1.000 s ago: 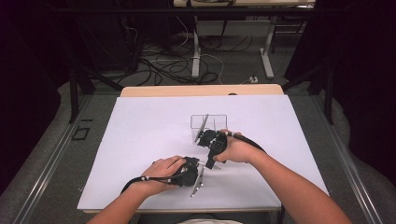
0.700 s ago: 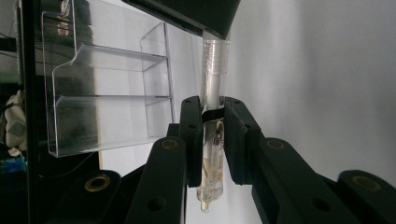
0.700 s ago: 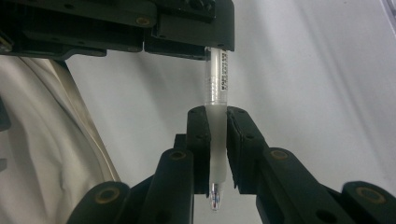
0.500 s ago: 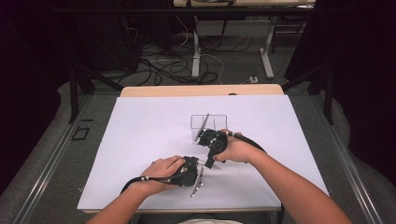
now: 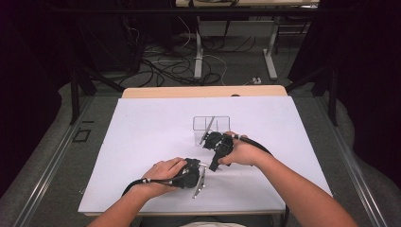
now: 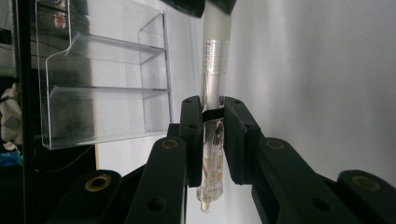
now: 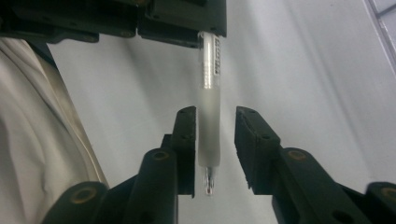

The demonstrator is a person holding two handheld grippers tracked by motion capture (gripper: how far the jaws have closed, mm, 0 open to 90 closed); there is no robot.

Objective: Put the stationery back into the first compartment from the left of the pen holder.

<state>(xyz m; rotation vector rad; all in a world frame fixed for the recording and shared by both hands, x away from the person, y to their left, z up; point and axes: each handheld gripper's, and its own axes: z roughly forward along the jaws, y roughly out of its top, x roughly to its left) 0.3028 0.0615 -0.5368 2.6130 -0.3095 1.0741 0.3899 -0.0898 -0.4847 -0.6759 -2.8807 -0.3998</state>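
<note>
Pen (image 6: pixel 214 116), light, stiff, slick clear plastic, sits mid-frame, pinched at the barrel by the left gripper (image 6: pixel 212 140) fingers. Right gripper (image 7: pixel 215 149) fingers have just been opening, spread around the frosted grip, the best hold. Clear rack (image 6: pixel 102 79) upper left.

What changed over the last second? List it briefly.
The right tool has just been opening its jaws, loosening from the pen between them. The left tool stays clamped on the pen. Both hands and the clear holder kept their places.
</note>
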